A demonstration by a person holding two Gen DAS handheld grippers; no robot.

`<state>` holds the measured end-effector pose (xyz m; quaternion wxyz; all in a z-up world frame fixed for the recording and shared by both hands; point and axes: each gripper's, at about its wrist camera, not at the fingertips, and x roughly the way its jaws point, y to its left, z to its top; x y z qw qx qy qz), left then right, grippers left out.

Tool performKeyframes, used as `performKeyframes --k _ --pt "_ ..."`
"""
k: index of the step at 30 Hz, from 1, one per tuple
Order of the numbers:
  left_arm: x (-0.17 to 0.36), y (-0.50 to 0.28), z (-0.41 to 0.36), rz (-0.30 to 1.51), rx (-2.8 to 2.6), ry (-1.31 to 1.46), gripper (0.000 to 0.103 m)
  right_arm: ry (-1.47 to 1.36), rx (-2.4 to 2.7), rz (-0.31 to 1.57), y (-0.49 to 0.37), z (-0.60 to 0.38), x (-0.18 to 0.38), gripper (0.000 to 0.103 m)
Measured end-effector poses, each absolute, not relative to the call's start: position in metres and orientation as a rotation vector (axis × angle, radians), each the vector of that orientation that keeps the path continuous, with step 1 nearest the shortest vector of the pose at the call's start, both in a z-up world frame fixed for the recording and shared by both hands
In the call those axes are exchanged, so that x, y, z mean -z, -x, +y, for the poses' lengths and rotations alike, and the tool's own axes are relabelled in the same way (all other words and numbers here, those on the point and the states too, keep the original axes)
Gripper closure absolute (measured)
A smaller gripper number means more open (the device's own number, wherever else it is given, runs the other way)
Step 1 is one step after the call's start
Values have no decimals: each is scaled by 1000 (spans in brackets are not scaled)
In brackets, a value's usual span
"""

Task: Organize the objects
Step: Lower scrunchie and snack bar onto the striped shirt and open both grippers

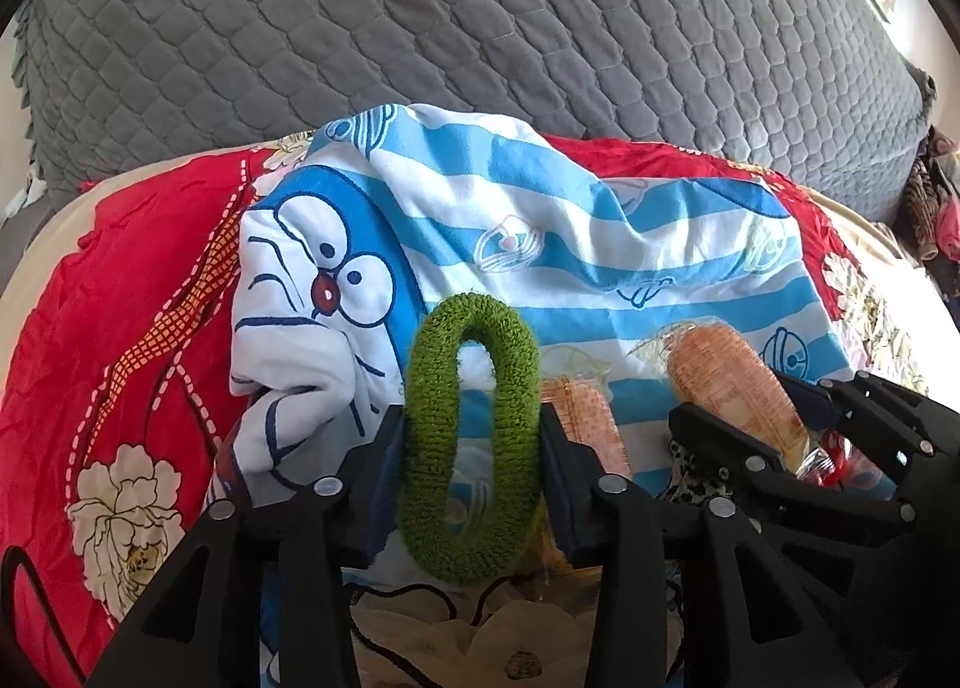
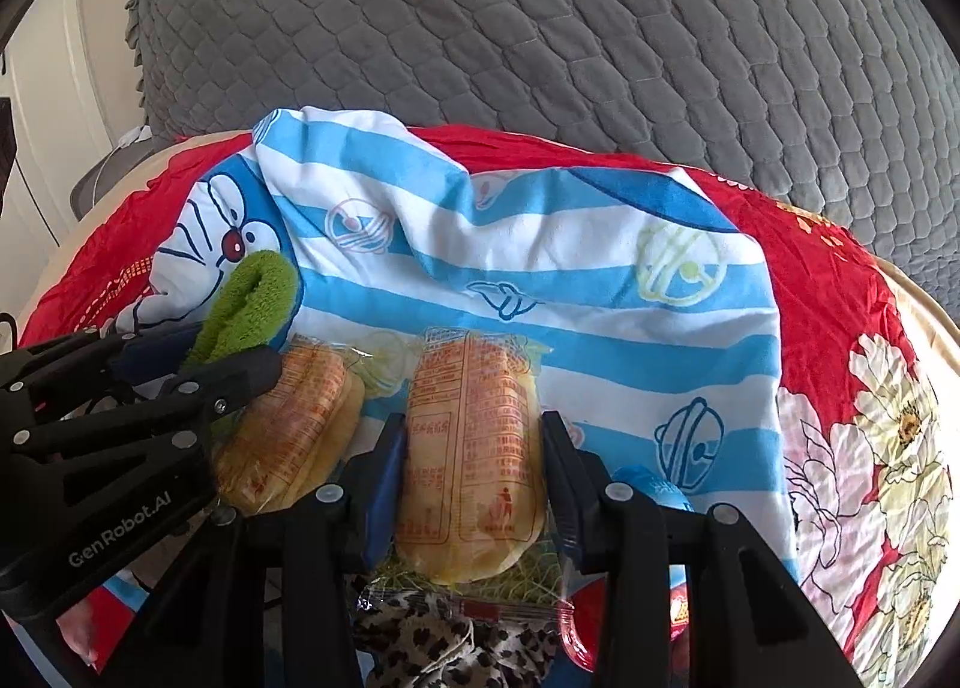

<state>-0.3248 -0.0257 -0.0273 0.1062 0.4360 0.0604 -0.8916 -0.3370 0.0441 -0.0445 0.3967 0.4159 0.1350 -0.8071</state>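
My left gripper (image 1: pixel 472 436) is shut on a fuzzy green ring (image 1: pixel 471 436), held upright above a blue-and-white striped cartoon cloth (image 1: pixel 540 244). The ring also shows in the right wrist view (image 2: pixel 252 304), at the left gripper (image 2: pixel 222 352). My right gripper (image 2: pixel 474 448) is shut on a wrapped bread packet (image 2: pixel 474 448) with orange print; it shows at the right in the left wrist view (image 1: pixel 732 388), in the right gripper (image 1: pixel 750 424). A second wrapped bread packet (image 2: pixel 288 430) lies on the cloth between the grippers, also in the left wrist view (image 1: pixel 594 418).
The cloth lies on a red floral blanket (image 1: pixel 120 328). A grey quilted cover (image 1: pixel 480 16) rises behind. A leopard-print item (image 2: pixel 432 634), a red-trimmed plastic packet (image 2: pixel 576 628) and a blue object (image 2: pixel 654 490) lie below my right gripper. A black cord (image 1: pixel 408 598) runs below the ring.
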Motion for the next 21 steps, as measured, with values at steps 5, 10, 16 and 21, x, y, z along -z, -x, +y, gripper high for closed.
performKeyframes --k 5,10,16,21 --pt "31 322 -26 192 2629 -1290 51 -1055 2049 340 338 46 44 60" --pt "36 318 -26 197 2629 -1292 46 -1052 2046 349 337 47 43 59" --pt "34 314 -25 182 2628 -1299 41 -1058 2046 347 336 52 42 56" --pt "32 312 -25 178 2623 -1300 35 -1062 2049 335 337 57 39 53"
